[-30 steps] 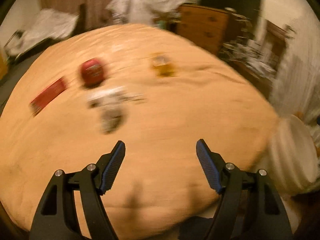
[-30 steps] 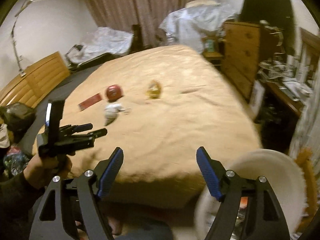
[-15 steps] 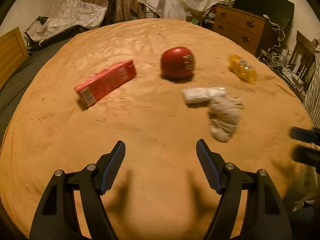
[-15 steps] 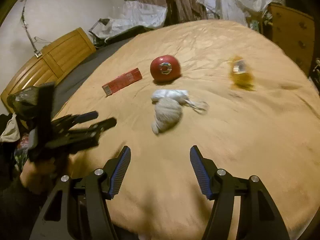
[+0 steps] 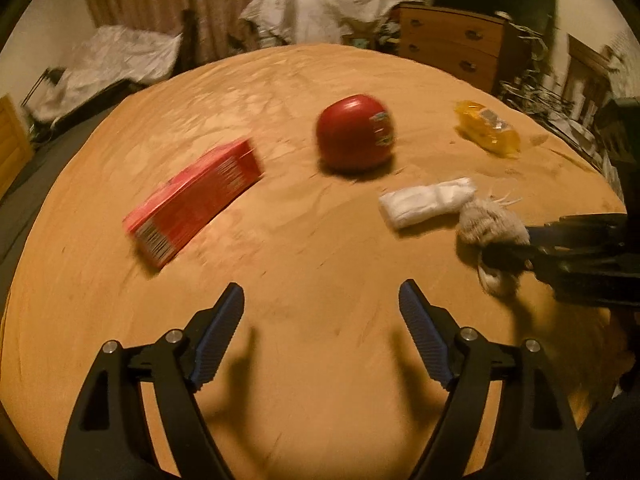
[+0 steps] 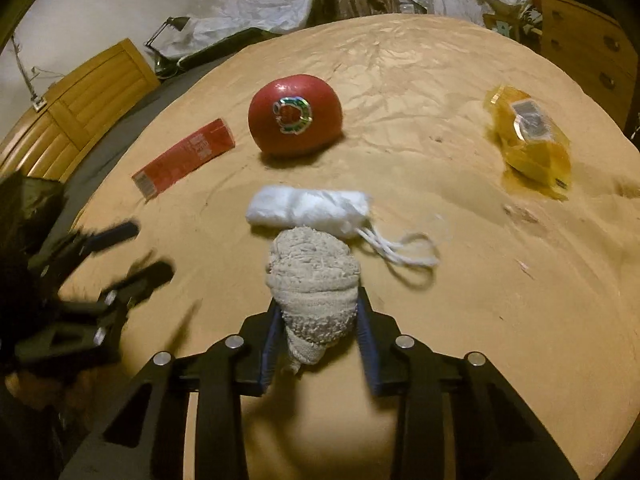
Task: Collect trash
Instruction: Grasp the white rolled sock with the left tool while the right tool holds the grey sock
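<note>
On the tan bedspread (image 6: pixel 460 300) lie a red carton (image 5: pixel 196 196) (image 6: pixel 184 158), a round red pack (image 5: pixel 354 132) (image 6: pixel 295 114), a yellow wrapper (image 5: pixel 486 128) (image 6: pixel 528 136), a white rolled wad (image 5: pixel 426 200) (image 6: pixel 308 210) with a string loop, and a grey balled sock (image 6: pixel 314 280) (image 5: pixel 490 226). My right gripper (image 6: pixel 318 320) is closed around the near end of the sock; it also shows in the left wrist view (image 5: pixel 516 246). My left gripper (image 5: pixel 320 304) is open and empty, short of the carton; it also shows, blurred, in the right wrist view (image 6: pixel 140 252).
A wooden dresser (image 5: pixel 456 44) stands past the bed at the far right. A wooden headboard (image 6: pixel 80 100) is at the left. Plastic-covered heaps (image 5: pixel 320 4) and curtains lie behind the bed.
My right gripper has moved forward and closed on the grey sock. My left gripper has moved closer to the items on the bed and stays open.
</note>
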Motion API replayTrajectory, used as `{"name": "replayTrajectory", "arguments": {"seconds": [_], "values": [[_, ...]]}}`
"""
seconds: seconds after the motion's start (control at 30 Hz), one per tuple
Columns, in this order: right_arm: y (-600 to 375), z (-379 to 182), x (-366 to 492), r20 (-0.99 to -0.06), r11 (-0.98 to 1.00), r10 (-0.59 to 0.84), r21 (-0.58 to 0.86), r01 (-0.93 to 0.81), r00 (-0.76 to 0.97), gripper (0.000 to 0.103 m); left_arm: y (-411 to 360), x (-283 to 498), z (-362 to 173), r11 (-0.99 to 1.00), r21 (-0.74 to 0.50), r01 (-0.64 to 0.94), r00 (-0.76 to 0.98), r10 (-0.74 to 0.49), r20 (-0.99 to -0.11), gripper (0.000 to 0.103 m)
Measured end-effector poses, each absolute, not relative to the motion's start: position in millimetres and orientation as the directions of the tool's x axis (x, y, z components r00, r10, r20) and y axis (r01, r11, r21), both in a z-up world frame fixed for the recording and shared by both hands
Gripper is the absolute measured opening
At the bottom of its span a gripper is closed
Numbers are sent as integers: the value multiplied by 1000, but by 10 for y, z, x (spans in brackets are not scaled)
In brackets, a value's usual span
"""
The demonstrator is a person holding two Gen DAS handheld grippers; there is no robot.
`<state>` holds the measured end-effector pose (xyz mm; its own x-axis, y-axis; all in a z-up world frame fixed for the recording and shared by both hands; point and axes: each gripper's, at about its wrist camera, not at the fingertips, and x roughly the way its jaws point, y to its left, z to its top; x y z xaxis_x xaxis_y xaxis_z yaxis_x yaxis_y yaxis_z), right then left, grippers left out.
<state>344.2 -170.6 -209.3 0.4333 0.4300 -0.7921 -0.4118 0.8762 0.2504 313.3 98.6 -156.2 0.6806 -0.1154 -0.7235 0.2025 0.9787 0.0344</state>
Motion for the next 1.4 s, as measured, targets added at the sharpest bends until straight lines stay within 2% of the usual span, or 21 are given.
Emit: {"name": "replayTrajectory", "arguments": {"seconds": [0.27,0.43,0.5,0.6,0.63,0.67,0.87,0.9,0.97,1.0,1.23,1.4], "values": [[-2504,-1858,3004,-831,880,369,167,-446,417,35,437,3446,-1449,862,120,492,640,-265,-721,84],[-2841,-1857,2912,-861,895,293,93,-437,416,37,216,3672,-1464,804,132,580,600,-312,-737,84],[-2886,-1902,2901,-868,894,281,82,-440,409,40,143,3748,-1501,784,148,603,589,-312,-746,84],[-2862,-1917,2903,-868,883,295,88,-461,400,52,38,3816,-1601,762,179,622,574,-289,-766,83],[-2829,-1920,2912,-867,880,298,87,-467,399,56,18,3829,-1636,758,182,627,567,-283,-773,81],[-2789,-1913,2927,-867,876,297,82,-475,399,57,5,3842,-1677,752,181,634,554,-279,-784,71],[-2678,-1937,2967,-875,875,267,45,-481,403,56,95,3845,-1706,794,125,595,544,-283,-790,45],[-2667,-1953,2967,-877,876,261,40,-480,404,55,102,3832,-1711,801,120,586,546,-280,-790,36],[-2657,-1997,2974,-879,881,245,26,-473,409,47,104,3798,-1715,814,112,570,549,-276,-789,31],[-2656,-2013,2974,-879,883,242,24,-469,412,46,100,3775,-1718,821,116,559,555,-267,-788,28],[-2725,-2081,2910,-846,916,248,45,-400,472,42,112,3584,-1691,873,125,471,591,-207,-780,26],[-2749,-2036,2780,-797,927,291,98,-363,529,39,367,3230,-1542,945,77,318,644,-155,-750,26]]}}
